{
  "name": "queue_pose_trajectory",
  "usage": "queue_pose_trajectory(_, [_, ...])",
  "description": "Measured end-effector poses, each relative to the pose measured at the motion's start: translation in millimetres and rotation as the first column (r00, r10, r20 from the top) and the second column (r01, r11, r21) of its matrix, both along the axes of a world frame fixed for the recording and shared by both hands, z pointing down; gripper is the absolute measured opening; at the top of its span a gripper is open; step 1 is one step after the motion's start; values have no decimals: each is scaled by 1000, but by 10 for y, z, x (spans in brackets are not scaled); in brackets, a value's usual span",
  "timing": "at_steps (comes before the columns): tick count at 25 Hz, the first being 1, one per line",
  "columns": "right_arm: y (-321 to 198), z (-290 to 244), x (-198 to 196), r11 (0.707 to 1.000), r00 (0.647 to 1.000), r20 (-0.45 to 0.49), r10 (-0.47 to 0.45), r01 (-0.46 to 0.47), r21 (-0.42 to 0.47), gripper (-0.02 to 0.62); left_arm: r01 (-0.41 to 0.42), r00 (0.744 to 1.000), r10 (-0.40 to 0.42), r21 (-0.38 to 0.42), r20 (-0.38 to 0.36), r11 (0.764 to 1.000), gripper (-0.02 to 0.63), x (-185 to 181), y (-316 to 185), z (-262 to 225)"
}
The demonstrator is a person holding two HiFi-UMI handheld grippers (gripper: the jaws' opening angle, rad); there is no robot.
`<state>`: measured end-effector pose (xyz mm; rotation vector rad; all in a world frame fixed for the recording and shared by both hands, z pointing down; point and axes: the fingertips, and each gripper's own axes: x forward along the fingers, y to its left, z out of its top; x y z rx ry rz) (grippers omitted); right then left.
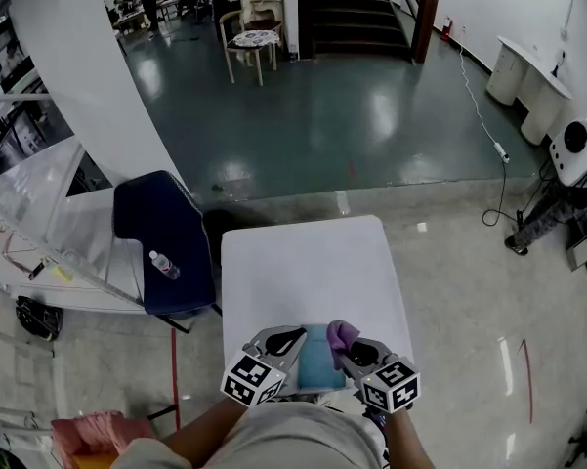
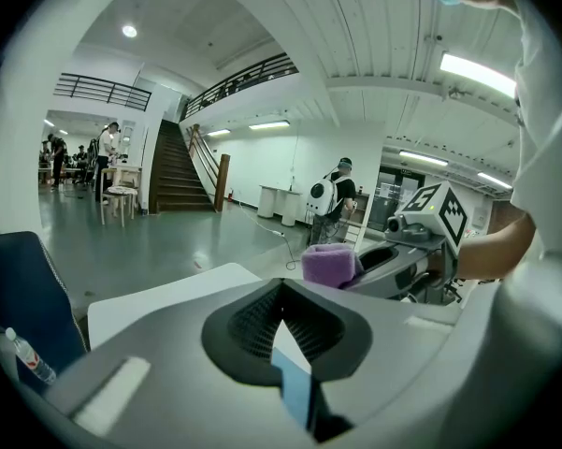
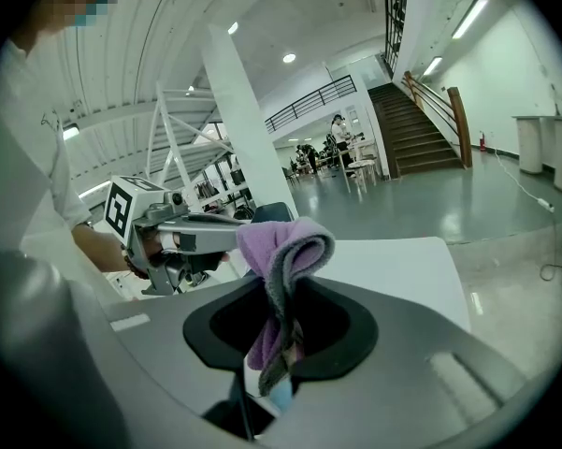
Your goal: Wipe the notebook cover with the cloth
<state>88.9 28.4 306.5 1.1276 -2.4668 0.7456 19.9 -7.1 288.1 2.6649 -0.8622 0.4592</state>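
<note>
While the left gripper point(image 2: 282, 318) pinched the blue notebook point(image 1: 317, 362) by its edge at the near end of the table point(image 1: 313, 262), the right gripper point(image 3: 282, 333) clamped the purple cloth point(image 3: 279, 251) | notebook likely light, stiff, slick: steady at edge

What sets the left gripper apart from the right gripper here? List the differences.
The left gripper is shut on the light blue notebook; the right gripper is shut on the purple cloth. The notebook shows as a thin, stiff edge between the left jaws, while the cloth bulges, folded, above the right jaws. Shared: both are clamped and sit close together at the white table's near edge.
</note>
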Motion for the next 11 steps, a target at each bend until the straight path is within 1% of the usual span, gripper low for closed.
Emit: queue_pose_trajectory(11, [92,-10,-104,999,999,8,-37,37,-3,101,8,1000,-8,-11,-1,1000,-2,-42,110,36])
